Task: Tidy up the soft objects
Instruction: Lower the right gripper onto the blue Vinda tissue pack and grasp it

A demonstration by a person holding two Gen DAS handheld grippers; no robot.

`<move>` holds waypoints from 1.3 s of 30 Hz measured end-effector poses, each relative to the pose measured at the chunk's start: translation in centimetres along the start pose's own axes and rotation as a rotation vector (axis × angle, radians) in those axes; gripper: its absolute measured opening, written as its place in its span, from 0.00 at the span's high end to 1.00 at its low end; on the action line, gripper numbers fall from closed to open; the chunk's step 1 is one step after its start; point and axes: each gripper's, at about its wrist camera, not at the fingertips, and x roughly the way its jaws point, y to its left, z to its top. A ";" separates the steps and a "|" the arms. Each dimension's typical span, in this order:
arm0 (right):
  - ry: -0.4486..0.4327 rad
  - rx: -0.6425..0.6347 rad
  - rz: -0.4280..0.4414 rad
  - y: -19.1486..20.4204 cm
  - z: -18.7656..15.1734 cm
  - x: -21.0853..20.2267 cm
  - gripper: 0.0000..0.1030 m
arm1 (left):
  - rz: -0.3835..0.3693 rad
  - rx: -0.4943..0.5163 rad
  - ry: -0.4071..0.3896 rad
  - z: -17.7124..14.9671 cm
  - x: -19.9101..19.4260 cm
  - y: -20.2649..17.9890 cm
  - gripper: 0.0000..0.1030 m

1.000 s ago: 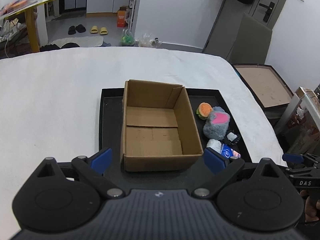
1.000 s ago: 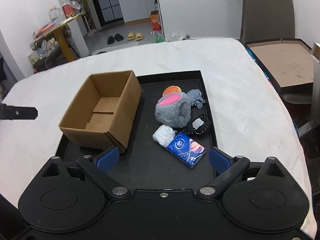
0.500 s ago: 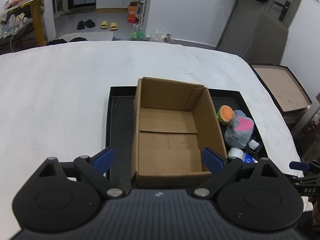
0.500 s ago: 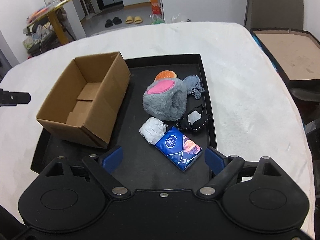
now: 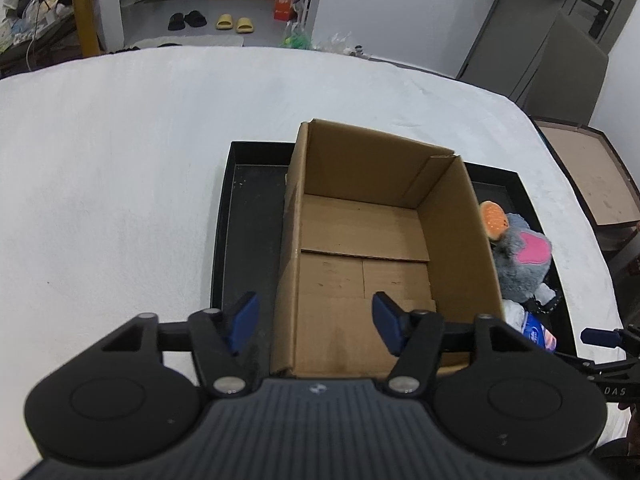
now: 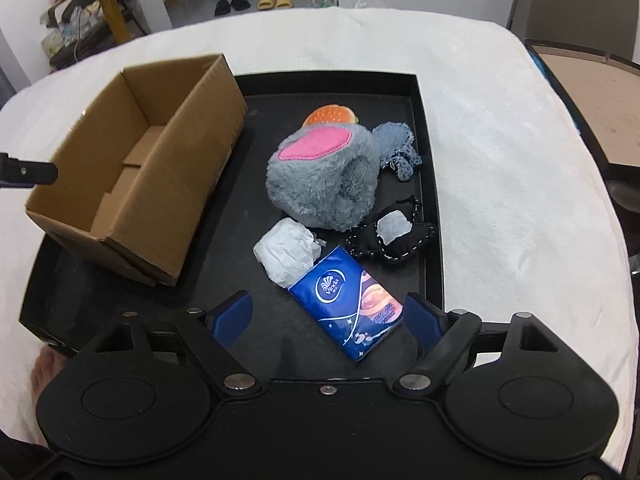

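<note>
Both tools agape: left tool (image 5: 314, 322) over box (image 5: 384, 216), right tool (image 6: 326, 318) nr tissue pack (image 6: 346, 306).

A tray (image 6: 416, 92) lies on the cloth-covered table (image 6: 500, 152), and everything else sits inside it. The cardboard box (image 6: 132, 184) stands in the tray's left part, open side up, with nothing in it. To its right lies the cluster of soft things — the plush slipper (image 6: 320, 176) in the middle, the burger toy (image 6: 328, 114) just behind it and touching it, the knitted cloth (image 6: 396, 148) at its right side. Nearer the camera, the wrapped wad (image 6: 286, 252) lies before the slipper, with the tissue pack (image 6: 346, 300) touching it on the near right. The small pouch (image 6: 390, 236) sits right of the wad — close to the tray's right wall.
</note>
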 end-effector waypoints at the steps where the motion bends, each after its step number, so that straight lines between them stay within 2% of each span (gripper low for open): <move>1: 0.006 -0.005 -0.003 0.0 0.1 0.3 0.23 | -0.002 -0.005 0.003 0.1 0.3 0.0 0.48; 4: 0.024 -0.018 -0.008 -0.2 0.3 1.3 0.24 | -0.007 -0.026 0.006 0.2 1.1 0.1 0.50; 9: 0.045 -0.035 -0.009 -0.5 0.5 2.6 0.24 | 0.000 -0.039 0.016 0.4 2.3 0.0 0.62; 17: 0.070 -0.068 -0.031 -0.8 0.5 4.5 0.26 | 0.039 -0.060 0.016 0.5 2.7 0.9 0.89; 24: 0.093 -0.115 -0.057 0.0 -0.3 6.0 0.29 | 0.030 -0.069 0.016 -0.1 2.1 1.4 0.90; 29: 0.097 -0.114 -0.039 0.5 -1.2 5.7 0.43 | 0.029 -0.058 0.010 -0.7 1.7 1.4 0.89; 39: 0.046 -0.102 -0.059 1.7 -1.0 3.0 0.46 | 0.015 -0.054 0.018 -1.3 1.2 1.3 0.89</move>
